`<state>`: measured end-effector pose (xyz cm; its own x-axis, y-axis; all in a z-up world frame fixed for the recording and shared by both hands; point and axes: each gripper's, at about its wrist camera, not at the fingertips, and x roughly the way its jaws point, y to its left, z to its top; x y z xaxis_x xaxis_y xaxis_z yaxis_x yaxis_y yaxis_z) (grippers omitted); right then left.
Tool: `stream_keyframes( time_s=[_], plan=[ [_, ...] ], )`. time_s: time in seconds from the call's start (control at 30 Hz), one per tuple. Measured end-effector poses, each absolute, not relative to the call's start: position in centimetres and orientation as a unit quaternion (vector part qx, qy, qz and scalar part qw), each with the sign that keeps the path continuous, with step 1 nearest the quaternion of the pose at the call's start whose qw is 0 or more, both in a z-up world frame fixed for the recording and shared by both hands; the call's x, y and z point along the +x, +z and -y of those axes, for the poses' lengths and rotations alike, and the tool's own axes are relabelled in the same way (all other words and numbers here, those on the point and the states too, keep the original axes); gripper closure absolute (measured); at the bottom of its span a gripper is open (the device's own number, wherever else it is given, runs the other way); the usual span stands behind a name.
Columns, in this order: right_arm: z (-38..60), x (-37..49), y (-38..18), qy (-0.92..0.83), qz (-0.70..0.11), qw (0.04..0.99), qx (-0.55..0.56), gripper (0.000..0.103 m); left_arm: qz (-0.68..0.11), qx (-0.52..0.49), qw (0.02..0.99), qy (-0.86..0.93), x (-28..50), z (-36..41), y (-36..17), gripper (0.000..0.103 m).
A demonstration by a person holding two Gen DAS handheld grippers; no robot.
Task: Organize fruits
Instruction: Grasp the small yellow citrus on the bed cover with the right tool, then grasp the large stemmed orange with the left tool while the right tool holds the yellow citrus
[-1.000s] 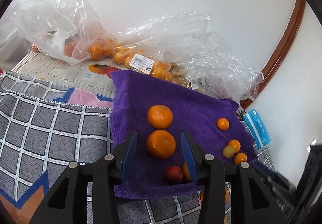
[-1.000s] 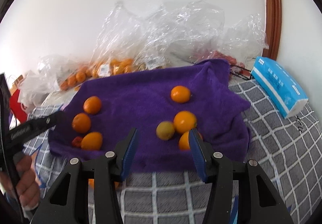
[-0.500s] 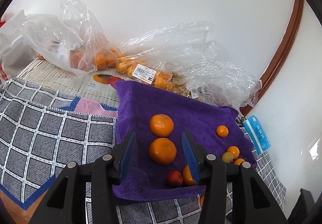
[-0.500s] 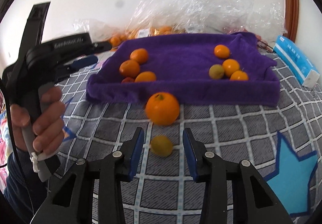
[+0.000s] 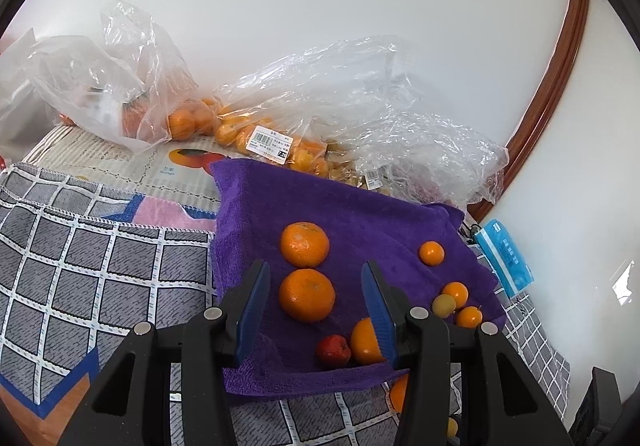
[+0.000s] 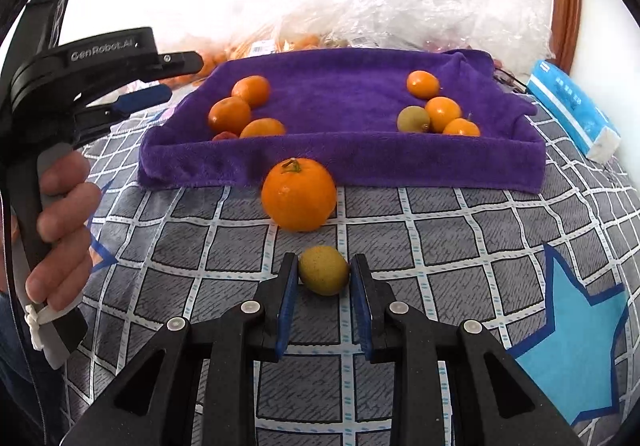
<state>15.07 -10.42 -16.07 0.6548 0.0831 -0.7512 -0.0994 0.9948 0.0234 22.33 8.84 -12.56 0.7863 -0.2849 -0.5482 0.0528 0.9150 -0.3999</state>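
A purple towel [image 6: 344, 93] lies on the checked cloth and also shows in the left wrist view [image 5: 360, 217]. Large oranges [image 6: 230, 113] sit on its left side and small citrus fruits [image 6: 442, 113] on its right. A big orange [image 6: 298, 193] lies on the cloth in front of the towel. My right gripper [image 6: 324, 272] is closed around a small yellow-green fruit [image 6: 323, 270] resting on the cloth, pads touching both its sides. My left gripper [image 5: 316, 298] is open and empty above the towel's near left part, over an orange [image 5: 307, 294]. It also shows at the left of the right wrist view [image 6: 140, 97].
Clear plastic bags of oranges [image 5: 256, 125] lie along the wall behind the towel. A blue tissue pack [image 6: 572, 109] lies at the right. A small red fruit [image 5: 333, 350] sits near the towel's front edge. The checked cloth [image 6: 440, 246] spreads in front.
My right gripper dropped from above the towel to the cloth in front and closed its fingers onto the small yellow-green fruit. My left gripper drew back slightly and stayed open.
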Motion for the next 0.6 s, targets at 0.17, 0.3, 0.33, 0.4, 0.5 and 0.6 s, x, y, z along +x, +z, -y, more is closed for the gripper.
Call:
stream_keyframes(
  time_s=[0.17, 0.3, 0.33, 0.4, 0.5, 0.6],
  plan=[
    [11.0, 15.1, -15.6, 0.046, -0.405, 0.913, 0.006, 0.076, -0.304, -0.185, 0.931, -0.084, 22.0, -9.0, -12.2, 0.058],
    [12.0, 14.8, -15.0, 0.026, -0.4, 0.916, -0.008, 0.076, -0.306, -0.207, 0.924, -0.096, 22.0, -9.4, -12.1, 0.058],
    [12.6, 14.7, -14.8, 0.019, -0.395, 0.918, -0.009, 0.076, -0.309, -0.214, 0.921, -0.102, 22.1, -9.5, -12.1, 0.058],
    [14.0, 14.7, -14.3, 0.004, -0.385, 0.923, -0.011, 0.076, -0.312, -0.223, 0.917, -0.107, 22.2, -9.7, -12.2, 0.058],
    [16.6, 15.3, -13.7, -0.02, -0.374, 0.927, -0.011, 0.076, -0.317, -0.227, 0.914, -0.109, 22.2, -9.6, -12.3, 0.058],
    [18.9, 16.2, -13.6, -0.047, -0.37, 0.928, -0.017, 0.076, -0.322, -0.215, 0.915, -0.108, 22.3, -9.2, -12.5, 0.058]
  ],
)
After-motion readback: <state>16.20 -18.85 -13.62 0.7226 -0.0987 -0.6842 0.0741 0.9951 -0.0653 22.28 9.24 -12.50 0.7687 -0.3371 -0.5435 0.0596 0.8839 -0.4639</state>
